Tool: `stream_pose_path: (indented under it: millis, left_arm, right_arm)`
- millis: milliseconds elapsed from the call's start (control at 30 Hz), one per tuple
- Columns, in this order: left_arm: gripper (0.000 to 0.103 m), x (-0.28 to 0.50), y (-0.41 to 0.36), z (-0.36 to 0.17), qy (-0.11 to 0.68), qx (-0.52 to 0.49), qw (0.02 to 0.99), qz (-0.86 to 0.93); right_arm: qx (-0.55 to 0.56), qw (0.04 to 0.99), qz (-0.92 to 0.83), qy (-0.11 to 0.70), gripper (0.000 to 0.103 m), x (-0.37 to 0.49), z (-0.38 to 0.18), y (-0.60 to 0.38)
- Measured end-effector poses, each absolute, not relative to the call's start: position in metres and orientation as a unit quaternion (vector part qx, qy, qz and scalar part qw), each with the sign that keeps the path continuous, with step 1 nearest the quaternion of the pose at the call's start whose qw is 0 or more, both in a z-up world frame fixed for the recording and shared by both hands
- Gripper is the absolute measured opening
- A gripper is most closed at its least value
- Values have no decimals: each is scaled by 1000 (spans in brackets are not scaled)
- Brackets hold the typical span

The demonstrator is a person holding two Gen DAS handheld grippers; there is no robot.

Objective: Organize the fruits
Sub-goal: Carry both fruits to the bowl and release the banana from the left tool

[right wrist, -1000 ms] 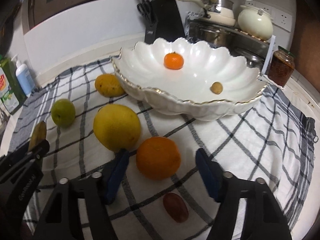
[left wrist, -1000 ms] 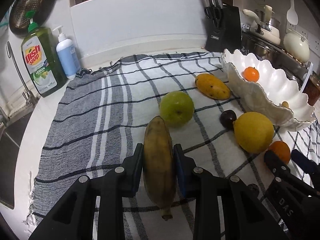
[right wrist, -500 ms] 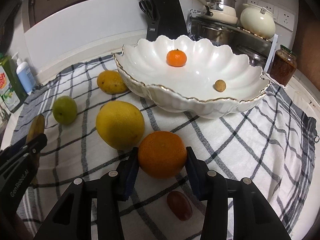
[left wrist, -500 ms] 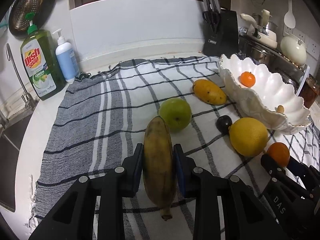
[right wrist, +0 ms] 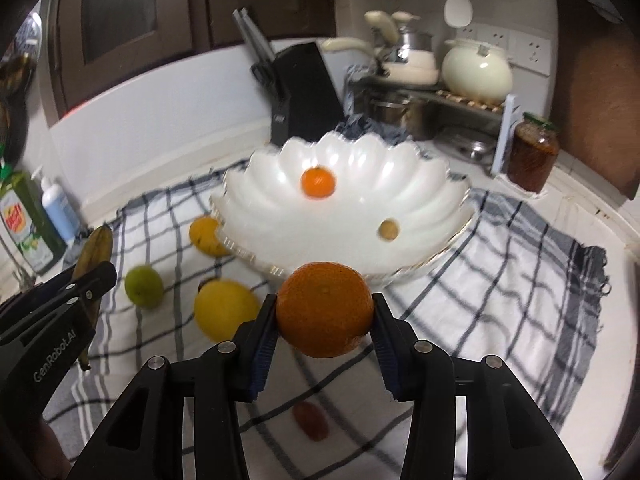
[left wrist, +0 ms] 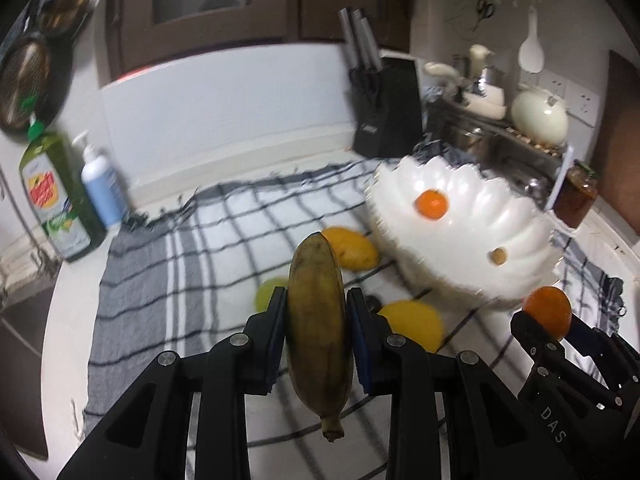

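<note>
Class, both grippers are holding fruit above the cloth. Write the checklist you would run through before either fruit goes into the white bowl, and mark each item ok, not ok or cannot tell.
1. Left gripper shut on the banana, fingers on both sides: ok.
2. Right gripper shut on the orange, fingers on both sides: ok.
3. Both fruits clear of the cloth: ok.
4. Free room in the bowl, which holds only a small orange and a small brown fruit: ok.
5. Grippers apart from each other: ok.
6. Grip firm enough not to slip: cannot tell.
</note>
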State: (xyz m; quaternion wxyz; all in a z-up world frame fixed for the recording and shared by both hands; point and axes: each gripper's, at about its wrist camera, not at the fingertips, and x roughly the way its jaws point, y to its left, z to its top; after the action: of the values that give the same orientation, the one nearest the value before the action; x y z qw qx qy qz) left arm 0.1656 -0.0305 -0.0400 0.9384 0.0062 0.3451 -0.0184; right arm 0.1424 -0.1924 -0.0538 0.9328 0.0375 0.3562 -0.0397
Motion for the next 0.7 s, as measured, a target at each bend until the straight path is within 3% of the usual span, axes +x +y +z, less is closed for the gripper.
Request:
stream_pose_path:
  millis: [700]
  left_arm:
    - [30,214,-93,17,303,38,946,-107]
  right_arm:
    - [41,946,-82,311,46,175,-4,-246]
